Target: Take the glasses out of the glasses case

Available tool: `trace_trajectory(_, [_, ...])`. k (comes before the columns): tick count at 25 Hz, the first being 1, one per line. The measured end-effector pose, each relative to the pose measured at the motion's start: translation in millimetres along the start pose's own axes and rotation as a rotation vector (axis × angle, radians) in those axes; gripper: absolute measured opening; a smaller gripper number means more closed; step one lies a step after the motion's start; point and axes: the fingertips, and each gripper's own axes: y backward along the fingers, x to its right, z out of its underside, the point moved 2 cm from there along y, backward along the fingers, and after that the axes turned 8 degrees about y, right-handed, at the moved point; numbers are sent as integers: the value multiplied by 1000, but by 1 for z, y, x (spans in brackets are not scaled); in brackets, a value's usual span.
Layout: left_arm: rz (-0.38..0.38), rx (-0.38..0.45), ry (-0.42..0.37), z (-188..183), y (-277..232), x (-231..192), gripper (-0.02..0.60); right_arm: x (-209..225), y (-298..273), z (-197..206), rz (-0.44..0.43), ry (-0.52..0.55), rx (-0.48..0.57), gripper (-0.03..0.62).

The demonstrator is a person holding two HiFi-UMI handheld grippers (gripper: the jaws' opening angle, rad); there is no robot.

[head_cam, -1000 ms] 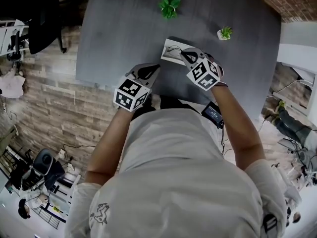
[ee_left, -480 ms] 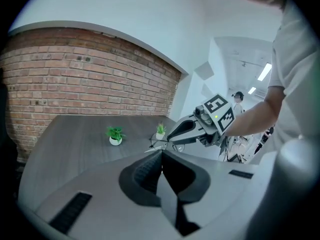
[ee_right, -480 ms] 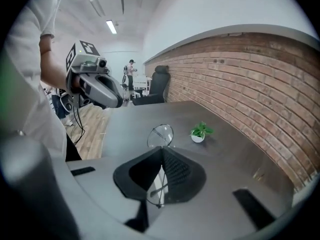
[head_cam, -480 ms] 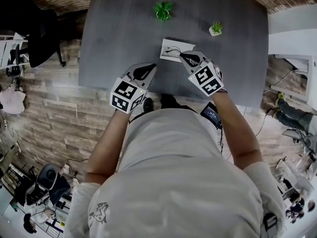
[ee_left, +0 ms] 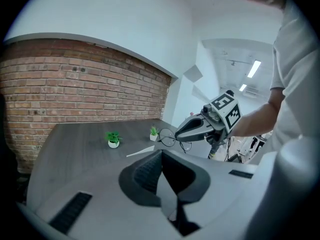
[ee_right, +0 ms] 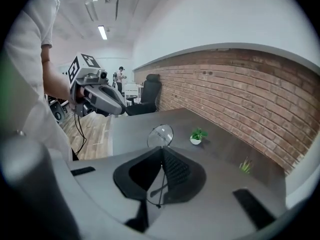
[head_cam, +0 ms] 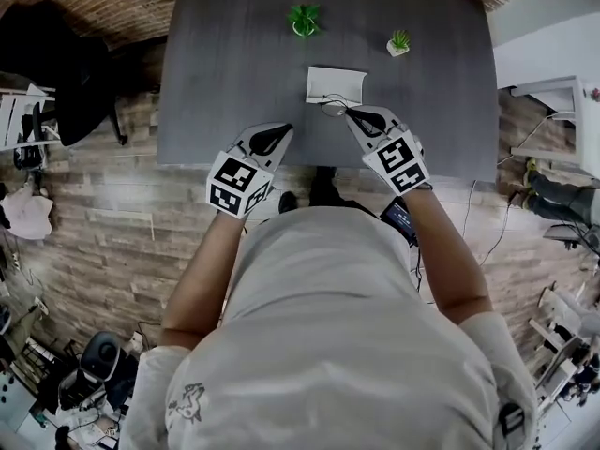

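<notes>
**Glasses clear of the case, held by a thin wire part**

The glasses point(head_cam: 332, 109) hang in the air just in front of the white case point(head_cam: 335, 84), which lies on the grey table point(head_cam: 234, 54). The right gripper point(head_cam: 349, 113) has its jaws pressed together on a thin part of the frame, with one lens poking past the tips. The left gripper point(head_cam: 284, 131) is closed on nothing, off to the side. With so slim a hold, the glasses could swivel, slip and drop, or bend under the squeeze.
</notes>
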Motion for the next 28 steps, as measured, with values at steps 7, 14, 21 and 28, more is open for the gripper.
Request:
trace_trajectory(7, [35,31,-40,11,40,27,12,-37,43,-12,87,-41,60,14])
trace_trajectory(14, [69,72,-59,14,85,50,11,-78,87,-24,147,-101,108,14])
trace_trajectory(21, [114,115,-75,7,115,78,12,-109,127,-33,206,-146,159,14])
trace_trajectory(28, [143,131,-121,7,124,107,11,-119,163,-37,257,-155,201,14])
